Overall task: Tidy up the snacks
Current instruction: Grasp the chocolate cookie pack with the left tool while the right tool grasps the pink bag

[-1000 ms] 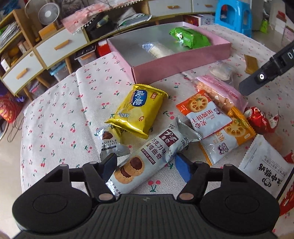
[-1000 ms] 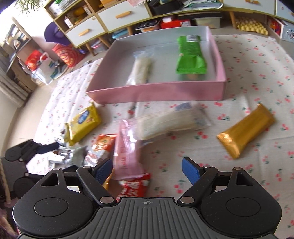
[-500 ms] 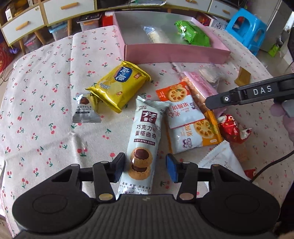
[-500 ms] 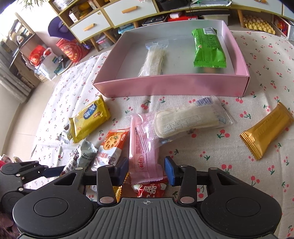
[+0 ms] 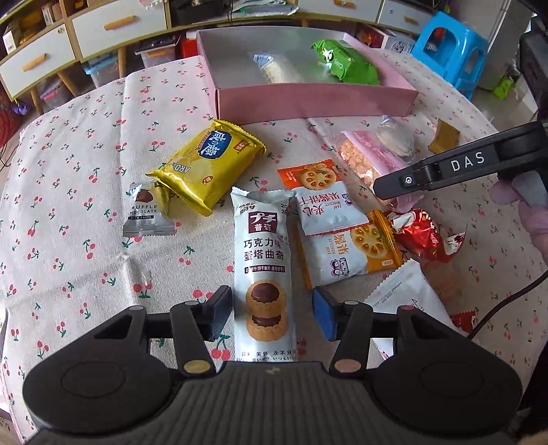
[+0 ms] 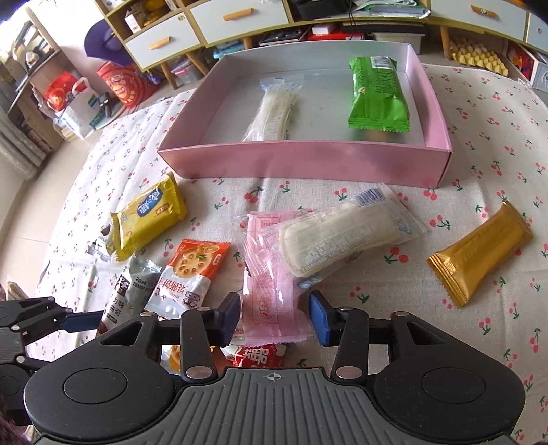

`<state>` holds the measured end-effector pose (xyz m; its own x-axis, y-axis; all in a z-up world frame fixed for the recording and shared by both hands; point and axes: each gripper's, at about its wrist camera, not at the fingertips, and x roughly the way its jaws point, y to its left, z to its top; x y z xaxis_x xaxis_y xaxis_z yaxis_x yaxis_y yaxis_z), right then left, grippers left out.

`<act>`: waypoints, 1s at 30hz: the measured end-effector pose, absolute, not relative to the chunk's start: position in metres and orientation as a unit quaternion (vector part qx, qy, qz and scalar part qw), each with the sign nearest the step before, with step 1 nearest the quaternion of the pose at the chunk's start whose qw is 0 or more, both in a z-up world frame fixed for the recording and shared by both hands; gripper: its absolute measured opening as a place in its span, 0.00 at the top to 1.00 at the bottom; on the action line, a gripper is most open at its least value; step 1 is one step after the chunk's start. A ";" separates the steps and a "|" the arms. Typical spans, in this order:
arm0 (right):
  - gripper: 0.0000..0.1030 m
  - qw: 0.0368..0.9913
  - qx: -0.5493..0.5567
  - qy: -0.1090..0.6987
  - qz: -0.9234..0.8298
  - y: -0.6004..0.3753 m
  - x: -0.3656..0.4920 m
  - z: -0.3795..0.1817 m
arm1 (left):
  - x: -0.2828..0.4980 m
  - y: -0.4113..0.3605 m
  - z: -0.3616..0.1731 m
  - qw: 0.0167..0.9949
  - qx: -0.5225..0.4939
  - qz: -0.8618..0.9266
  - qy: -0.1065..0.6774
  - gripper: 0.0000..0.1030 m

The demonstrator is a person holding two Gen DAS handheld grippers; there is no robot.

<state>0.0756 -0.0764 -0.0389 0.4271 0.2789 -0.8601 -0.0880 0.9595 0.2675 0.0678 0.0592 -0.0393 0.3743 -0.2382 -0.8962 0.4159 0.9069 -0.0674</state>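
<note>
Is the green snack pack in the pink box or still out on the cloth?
In. The green pack lies flat inside the pink box, beside a clear pack.

The tablecloth (image 6: 479, 143) is matt woven cloth, printed with cherries and creased. The pink box (image 6: 301, 161) looks like smooth card, its floor dull grey. The gold bar wrapper (image 6: 479, 255) and yellow cracker pack (image 5: 209, 164) are glossy foil; the pink packet (image 6: 270, 301) is thin, crinkled, see-through plastic.

blue stool (image 5: 448, 51) | white drawers (image 6: 239, 15) | purple hat (image 6: 102, 42) | red bag (image 6: 121, 89)
</note>
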 end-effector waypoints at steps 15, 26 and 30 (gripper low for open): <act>0.66 0.845 0.079 0.514 0.125 -0.071 0.074 -0.035 | 0.069 0.068 -0.035 0.831 0.049 -0.178 0.525 0.72; 0.67 0.829 0.136 0.520 0.155 -0.079 0.067 -0.015 | 0.069 0.084 -0.019 0.838 -0.017 -0.170 0.518 0.73; 0.67 0.823 0.163 0.519 0.163 -0.084 0.067 -0.008 | 0.069 0.091 -0.014 0.839 -0.045 -0.168 0.515 0.73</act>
